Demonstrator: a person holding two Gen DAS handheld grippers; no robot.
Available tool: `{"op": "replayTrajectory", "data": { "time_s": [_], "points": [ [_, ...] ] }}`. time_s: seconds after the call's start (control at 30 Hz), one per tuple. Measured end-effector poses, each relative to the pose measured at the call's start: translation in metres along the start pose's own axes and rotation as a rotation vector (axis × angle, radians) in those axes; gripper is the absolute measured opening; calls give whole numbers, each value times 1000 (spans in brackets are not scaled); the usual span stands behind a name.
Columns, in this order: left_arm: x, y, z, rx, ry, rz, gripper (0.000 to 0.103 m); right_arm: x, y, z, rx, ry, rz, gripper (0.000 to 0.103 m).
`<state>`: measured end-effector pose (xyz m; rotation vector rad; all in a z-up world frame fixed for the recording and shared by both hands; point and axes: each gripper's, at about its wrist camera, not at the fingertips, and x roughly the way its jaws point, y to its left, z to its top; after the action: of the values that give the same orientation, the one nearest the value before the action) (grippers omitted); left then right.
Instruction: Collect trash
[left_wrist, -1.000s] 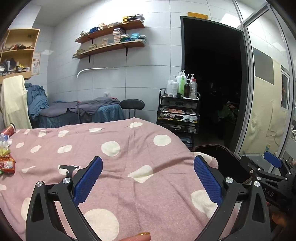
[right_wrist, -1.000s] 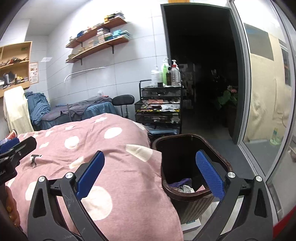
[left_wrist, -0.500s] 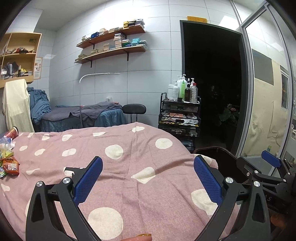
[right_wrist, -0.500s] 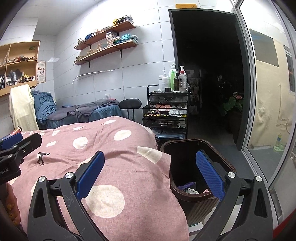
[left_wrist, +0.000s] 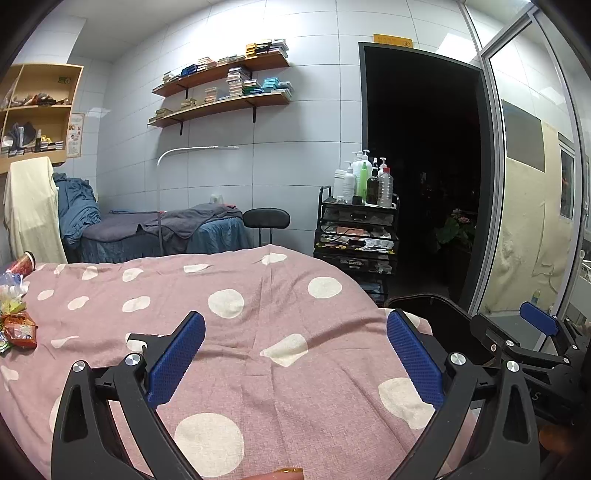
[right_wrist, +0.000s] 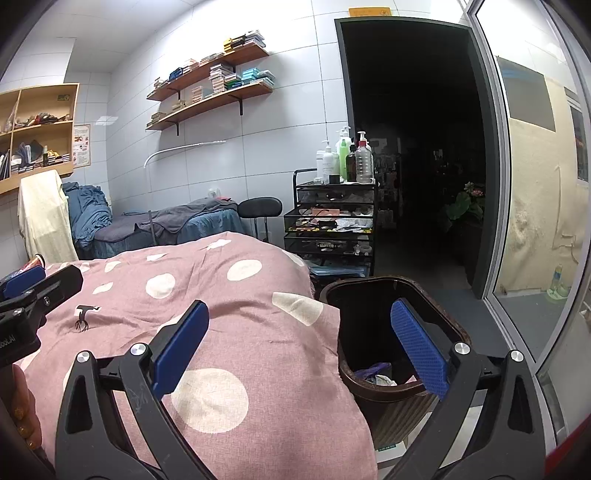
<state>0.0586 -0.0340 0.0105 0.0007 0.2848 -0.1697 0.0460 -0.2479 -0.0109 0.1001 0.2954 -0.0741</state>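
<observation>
Left tool (left_wrist: 295, 354), left wrist view: jaws spread wide, nothing between the blue pads (left_wrist: 177, 356), hovering over the pink dotted bedcover (left_wrist: 280, 306). Trash pile (left_wrist: 16, 325) lies at the far left edge of this view, on the bedcover: an orange-red wrapper, some yellow-green packets behind it, clear plastic, and a red cup (left_wrist: 25, 260) further back near the bed's far side. So the pile sits left of and slightly ahead of this tool, well apart from it. Exact count of pieces cannot be told; the fisheye edge squeezes them. Bin (left_wrist: 428, 308) shows as a dark rim at the bed's right corner, behind the right pad. Right tool (left_wrist: 535, 323) is seen side-on at the right edge, near the bin.

Right tool (right_wrist: 299, 345), right wrist view: jaws also released and empty, straddling the bedcover's right edge and the bin (right_wrist: 373, 295). Bin stands on the floor, touching or just beside the bed's corner; some scraps already lie at its bottom. Left tool (right_wrist: 29, 291) appears at the left edge, pointing further left. Trash pile itself is mostly hidden behind it; only a red sliver shows.

Judgement: the pile is on the left tool's side, the bin on the right tool's side. Left tool is the nearer one for the pick; it needs to swing left across the bedcover. Wrapper's long axis cannot be read from here.
</observation>
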Motion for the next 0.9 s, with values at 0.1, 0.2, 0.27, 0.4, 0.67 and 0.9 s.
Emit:
{"op": "replayTrajectory", "data": {
  "time_s": [0.1, 0.2, 0.27, 0.4, 0.67, 0.9],
  "points": [
    [-1, 1, 0, -1, 1, 0, 98, 0, 0, 0, 0, 1, 0, 97],
    [-1, 1, 0, 0, -2, 0, 98, 0, 0, 0, -1, 0, 0, 97],
    [-1, 1, -1, 0, -4, 2, 98, 0, 0, 0, -1, 1, 1, 97],
    [-2, 0, -2, -1, 0, 1, 98, 0, 0, 0, 0, 1, 1, 97],
    [-2, 0, -2, 0, -1, 2, 98, -1, 1, 0, -1, 2, 1, 97],
    [-2, 0, -2, 1, -3, 3, 98, -2, 0, 0, 0, 2, 1, 97]
  ]
}}
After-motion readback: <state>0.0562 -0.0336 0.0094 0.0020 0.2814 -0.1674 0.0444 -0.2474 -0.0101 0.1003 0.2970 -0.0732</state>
